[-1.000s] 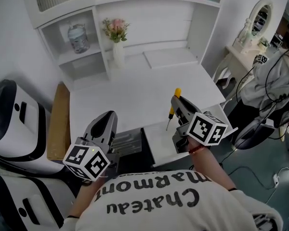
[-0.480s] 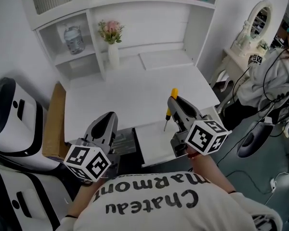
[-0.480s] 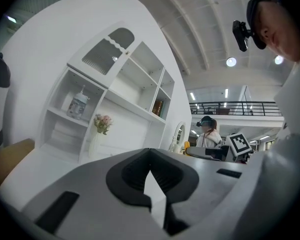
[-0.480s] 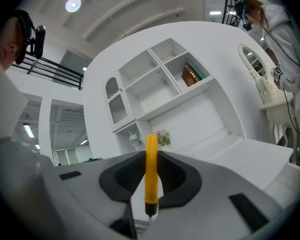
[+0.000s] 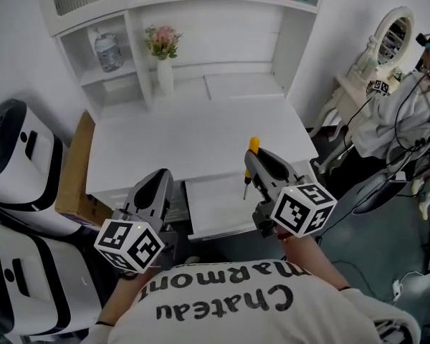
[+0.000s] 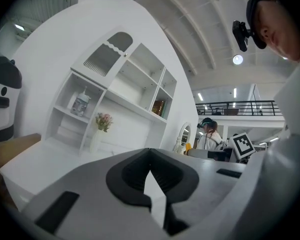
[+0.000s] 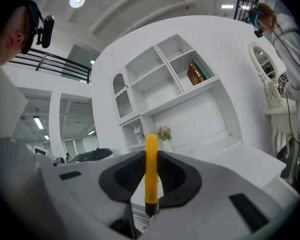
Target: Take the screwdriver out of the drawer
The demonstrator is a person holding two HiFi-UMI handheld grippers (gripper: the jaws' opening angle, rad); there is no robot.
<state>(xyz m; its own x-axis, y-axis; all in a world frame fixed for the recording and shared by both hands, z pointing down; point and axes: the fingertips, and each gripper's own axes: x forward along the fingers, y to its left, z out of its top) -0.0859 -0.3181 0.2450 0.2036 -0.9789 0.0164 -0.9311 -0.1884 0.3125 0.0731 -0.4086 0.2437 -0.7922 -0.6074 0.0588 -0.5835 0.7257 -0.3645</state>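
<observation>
Found right gripper [image 5: 251,160] clamped on screwdriver [image 5: 254,145], yellow handle up, held above open white drawer [image 5: 218,210] below desk [image 5: 193,135] front. Found left gripper [image 5: 160,178] closed together near drawer's left. Noted flowers [image 5: 162,38] in vase [image 5: 163,77] at desk back.

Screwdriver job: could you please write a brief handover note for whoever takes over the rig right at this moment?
Right gripper: shut on the screwdriver, yellow handle up, tip down.
Left gripper: shut, nothing in it, at the front edge of the desk, left of the drawer.
Drawer: pulled out below the desk, with the screwdriver's tip above its right side.
Done: screwdriver gripped and lifted out of the drawer.
Left: probably carry it clear and set it down, likely on the desk.
</observation>
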